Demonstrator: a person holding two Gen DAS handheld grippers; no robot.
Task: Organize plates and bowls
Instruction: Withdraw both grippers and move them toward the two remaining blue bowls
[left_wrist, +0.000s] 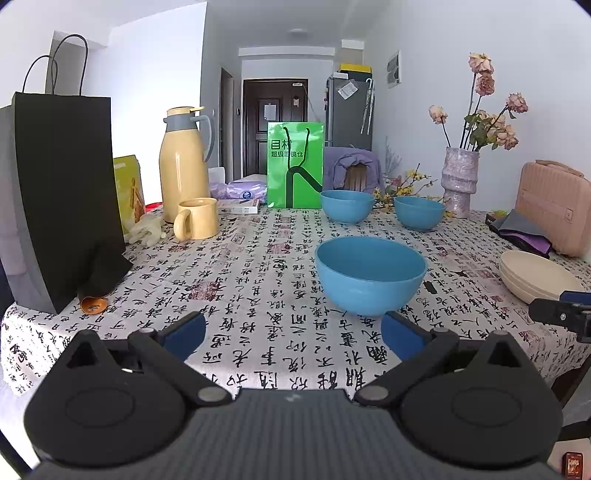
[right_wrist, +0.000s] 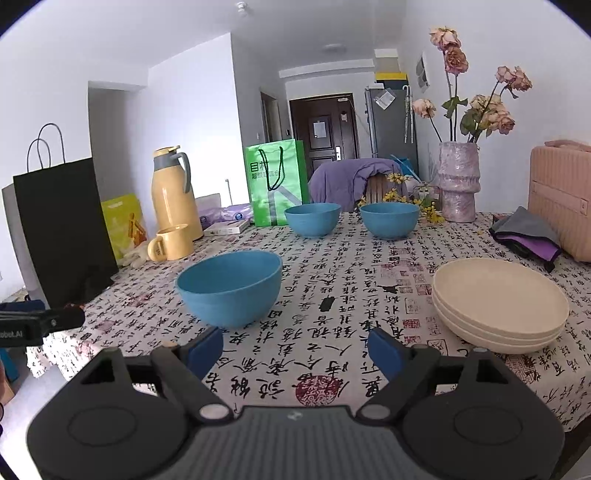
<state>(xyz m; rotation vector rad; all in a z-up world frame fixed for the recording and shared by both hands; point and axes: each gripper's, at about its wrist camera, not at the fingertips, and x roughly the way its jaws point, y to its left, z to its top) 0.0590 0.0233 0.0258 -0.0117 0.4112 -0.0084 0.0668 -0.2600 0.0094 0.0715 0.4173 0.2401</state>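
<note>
Three blue bowls stand on the calligraphy tablecloth. The near bowl (left_wrist: 370, 275) (right_wrist: 229, 286) is just ahead of my left gripper (left_wrist: 293, 338), which is open and empty, the bowl nearest its right finger. Two more blue bowls sit at the back, one on the left (left_wrist: 346, 206) (right_wrist: 312, 219) and one on the right (left_wrist: 419, 212) (right_wrist: 389, 219). A stack of cream plates (right_wrist: 500, 304) (left_wrist: 537, 280) lies to the right front. My right gripper (right_wrist: 295, 350) is open and empty, between the near bowl and the plates.
On the left stand a black paper bag (left_wrist: 62, 199), a yellow thermos (left_wrist: 183, 164) and a yellow mug (left_wrist: 197, 218). A green bag (left_wrist: 294, 165) stands at the back. A vase of dried flowers (right_wrist: 458, 181), a pink case (right_wrist: 561, 199) and folded cloths (right_wrist: 524, 236) sit at the right.
</note>
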